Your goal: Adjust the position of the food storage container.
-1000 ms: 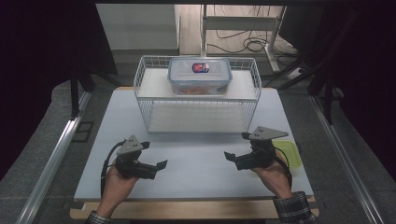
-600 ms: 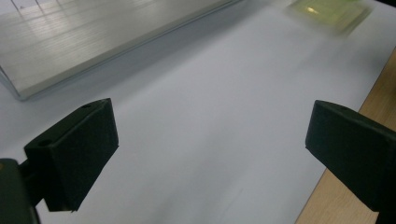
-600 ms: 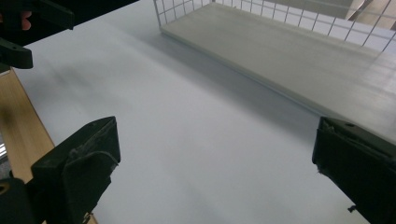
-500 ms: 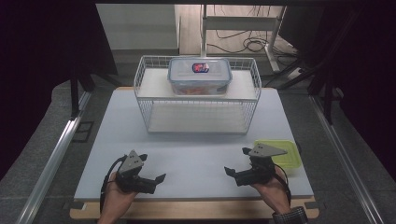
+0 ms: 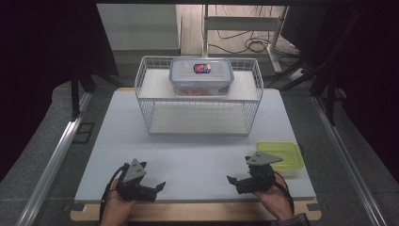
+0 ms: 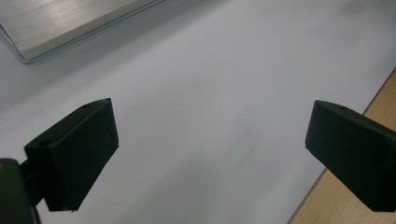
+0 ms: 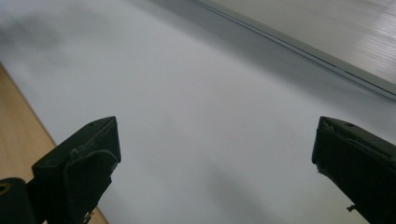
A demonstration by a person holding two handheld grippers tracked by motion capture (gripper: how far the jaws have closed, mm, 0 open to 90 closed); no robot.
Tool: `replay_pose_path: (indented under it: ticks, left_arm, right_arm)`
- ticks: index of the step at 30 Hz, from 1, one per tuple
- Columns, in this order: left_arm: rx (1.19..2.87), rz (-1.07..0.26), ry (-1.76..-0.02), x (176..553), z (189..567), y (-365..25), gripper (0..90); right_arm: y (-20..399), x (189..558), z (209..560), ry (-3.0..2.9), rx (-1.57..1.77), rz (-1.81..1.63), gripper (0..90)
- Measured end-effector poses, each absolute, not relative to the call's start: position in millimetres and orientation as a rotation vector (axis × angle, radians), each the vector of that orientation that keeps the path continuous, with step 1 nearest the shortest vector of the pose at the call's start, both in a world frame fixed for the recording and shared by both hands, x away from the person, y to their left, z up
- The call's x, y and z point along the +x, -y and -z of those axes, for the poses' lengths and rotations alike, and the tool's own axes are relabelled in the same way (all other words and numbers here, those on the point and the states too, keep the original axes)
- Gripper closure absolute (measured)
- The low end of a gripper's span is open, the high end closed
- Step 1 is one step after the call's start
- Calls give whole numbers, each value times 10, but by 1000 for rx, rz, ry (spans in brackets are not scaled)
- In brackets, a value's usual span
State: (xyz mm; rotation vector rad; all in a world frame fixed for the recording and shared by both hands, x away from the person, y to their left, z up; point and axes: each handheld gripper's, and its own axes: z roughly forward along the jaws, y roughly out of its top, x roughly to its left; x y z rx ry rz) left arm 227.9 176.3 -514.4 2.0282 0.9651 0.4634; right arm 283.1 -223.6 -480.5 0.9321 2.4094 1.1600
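Both matte black tongs, left [image 5: 157, 187] and right [image 5: 232, 180], lower toward the near edge, gaping wide over the smooth white tabletop [image 5: 197, 155].

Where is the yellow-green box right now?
In the high view, the yellow-green box lies on the white table, near its right edge, just behind the right gripper.

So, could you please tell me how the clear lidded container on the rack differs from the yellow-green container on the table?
The clear lidded container sits raised on top of the white wire rack, at the far end; the yellow-green container lies on the table, near the right gripper. The clear one bears a red-and-blue label and looks taller; the yellow-green one is plain and shallow. Both are rectangular with rounded corners.
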Motion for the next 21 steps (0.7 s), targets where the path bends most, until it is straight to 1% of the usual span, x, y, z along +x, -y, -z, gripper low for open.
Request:
replay_pose_path:
  ticks: [11,17,21]
  left_arm:
    - [2021,-458,-974,2291,5162,-1786,26]
    - [2020,-461,-980,2298,5171,-1798,27]
    - [2020,-458,-985,2304,5180,-1807,28]
  right_arm:
    - [2495,2929,4687,-2299,1056,-1161,6]
    - [2758,3006,4636,-2226,1147,-1121,145]
    - [2928,3034,4602,-2188,1183,-1086,292]
